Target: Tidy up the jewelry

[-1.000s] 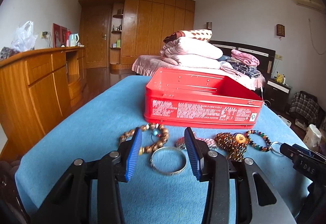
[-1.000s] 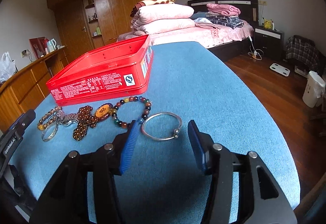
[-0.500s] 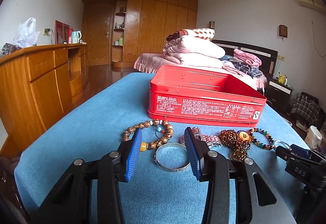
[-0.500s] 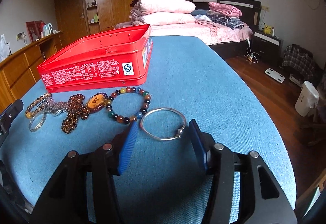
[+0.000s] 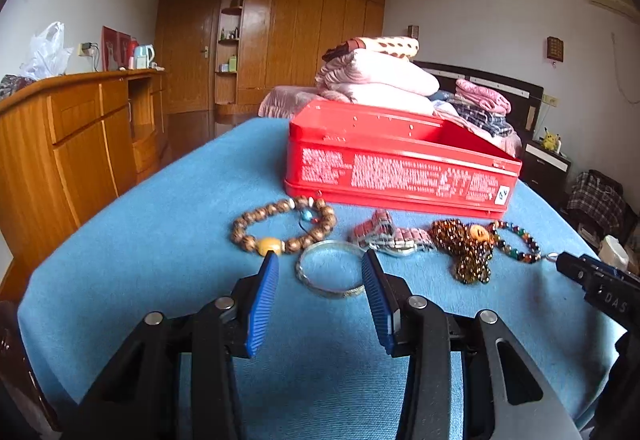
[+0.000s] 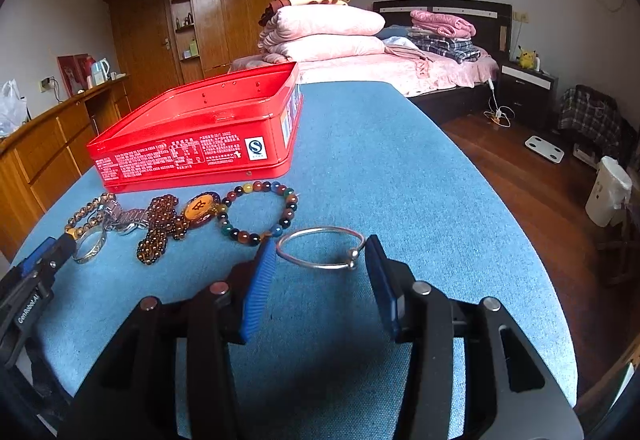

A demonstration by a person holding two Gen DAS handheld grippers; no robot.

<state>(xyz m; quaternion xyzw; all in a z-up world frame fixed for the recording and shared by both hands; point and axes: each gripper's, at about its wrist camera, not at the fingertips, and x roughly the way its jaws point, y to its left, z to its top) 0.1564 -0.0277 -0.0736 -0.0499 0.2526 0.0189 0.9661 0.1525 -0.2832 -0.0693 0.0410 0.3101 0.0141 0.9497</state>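
Observation:
An open red tin (image 5: 400, 176) stands on the blue cloth, with jewelry lying in a row in front of it. From the left there is a wooden bead bracelet (image 5: 244, 236), a broad silver bangle (image 5: 332, 294), a metal watch band (image 5: 384, 234), brown beads with an orange pendant (image 5: 468, 252) and a multicolour bead bracelet (image 5: 518, 244). My left gripper (image 5: 320, 260) is open, its blue pads on either side of the broad bangle. My right gripper (image 6: 320, 243) is closing its jaws around a thin silver bangle (image 6: 320, 267), and the pads stand just outside its rim.
The blue-covered table (image 6: 400, 160) drops off at the right to a wooden floor. A wooden cabinet (image 5: 60, 144) stands to the left. A bed with folded bedding (image 6: 328, 32) lies beyond the far edge.
Both grippers have crept forward, so each bangle now sits between the fingertips. The right jaws have narrowed. The left jaws keep the same gap.

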